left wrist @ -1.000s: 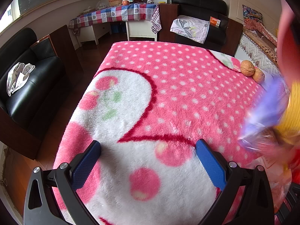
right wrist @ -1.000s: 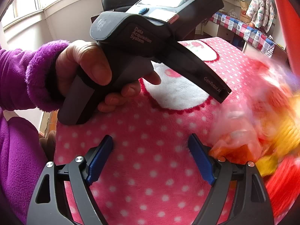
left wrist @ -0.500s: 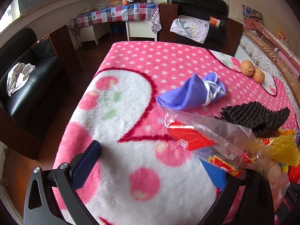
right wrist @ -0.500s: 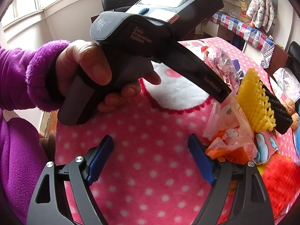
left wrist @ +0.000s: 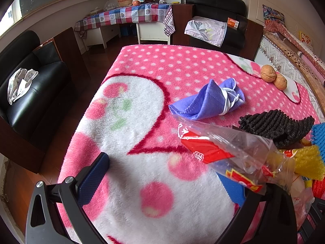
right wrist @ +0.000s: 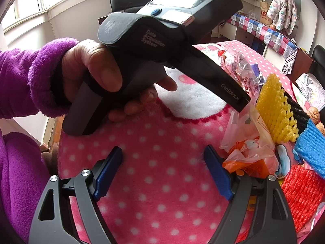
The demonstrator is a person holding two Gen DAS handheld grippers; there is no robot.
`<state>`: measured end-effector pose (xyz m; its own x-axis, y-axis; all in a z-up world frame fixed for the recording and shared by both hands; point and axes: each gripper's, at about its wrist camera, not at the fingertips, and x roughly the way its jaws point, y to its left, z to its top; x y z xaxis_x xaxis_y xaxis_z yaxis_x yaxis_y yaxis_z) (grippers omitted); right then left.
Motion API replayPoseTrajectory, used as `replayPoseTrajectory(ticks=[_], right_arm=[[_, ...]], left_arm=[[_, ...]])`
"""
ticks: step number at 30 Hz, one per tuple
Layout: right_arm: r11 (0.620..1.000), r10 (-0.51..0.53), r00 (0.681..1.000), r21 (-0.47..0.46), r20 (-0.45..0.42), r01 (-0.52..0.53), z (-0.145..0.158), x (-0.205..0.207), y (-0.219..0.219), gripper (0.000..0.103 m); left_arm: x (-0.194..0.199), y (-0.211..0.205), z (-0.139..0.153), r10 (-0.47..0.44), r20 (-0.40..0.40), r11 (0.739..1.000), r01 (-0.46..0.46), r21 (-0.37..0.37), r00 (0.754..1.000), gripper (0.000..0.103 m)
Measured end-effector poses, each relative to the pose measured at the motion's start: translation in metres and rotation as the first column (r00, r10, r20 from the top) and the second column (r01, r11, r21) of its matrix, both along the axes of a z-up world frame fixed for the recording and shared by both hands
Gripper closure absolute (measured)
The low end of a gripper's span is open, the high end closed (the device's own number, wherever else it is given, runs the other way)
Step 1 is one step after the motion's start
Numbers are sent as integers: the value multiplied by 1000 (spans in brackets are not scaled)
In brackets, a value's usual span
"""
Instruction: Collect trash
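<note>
A heap of trash lies on the pink dotted blanket (left wrist: 142, 65): a clear wrapper with red print (left wrist: 223, 150), black foam net (left wrist: 276, 124), yellow foam net (left wrist: 308, 160), and a rolled purple cloth (left wrist: 209, 99) beyond. My left gripper (left wrist: 162, 179) is open and empty; the wrapper lies over its right finger. In the right wrist view my right gripper (right wrist: 162, 172) is open and empty over the blanket, with an orange and clear bag (right wrist: 249, 152), yellow net (right wrist: 274, 109), blue net (right wrist: 310, 146) and red net (right wrist: 302, 193) to its right. The left gripper's body (right wrist: 162, 46) fills the upper middle.
Two walnuts (left wrist: 273, 77) lie at the blanket's far right. A black sofa (left wrist: 30, 93) stands left of the table, a black armchair (left wrist: 215, 20) behind, and a checked-cloth table (left wrist: 126, 16) at the back wall. A bed edge (left wrist: 288, 61) runs along the right.
A blurred heap of trash dropped onto the blanket at the right a second ago and now lies still. Both grippers have stayed in place and open.
</note>
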<state>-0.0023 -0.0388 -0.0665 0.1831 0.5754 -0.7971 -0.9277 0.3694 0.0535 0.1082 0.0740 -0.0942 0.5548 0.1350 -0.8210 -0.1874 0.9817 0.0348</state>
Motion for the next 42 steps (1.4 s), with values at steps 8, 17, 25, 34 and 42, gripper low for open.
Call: replayPoseTrajectory(ticks=[8,17,25,34,42], right_arm=[[1000,0,1000,0,0,0,0,0,0,20],[1000,-1,1000,-1,-1,1,0,0,0,20],[1000,-1,1000,-1,0,1,0,1,0,20],[998,52,999,-28,-1,-52,-3,-3,11,2],[995,-94,995,27,34,93,11,12,-7,3]], left_arm=[[0,0,0,0,0,1000,0,1,1000,4],[0,0,0,0,0,1000,0,1,1000,4],[-2,-1,1,0,8,1000,0,-3,1000,8],[-12,6,15,-17,47,999,18,-37,999,39],[-26,2,33,-15,76,996,21,-83,997,45]])
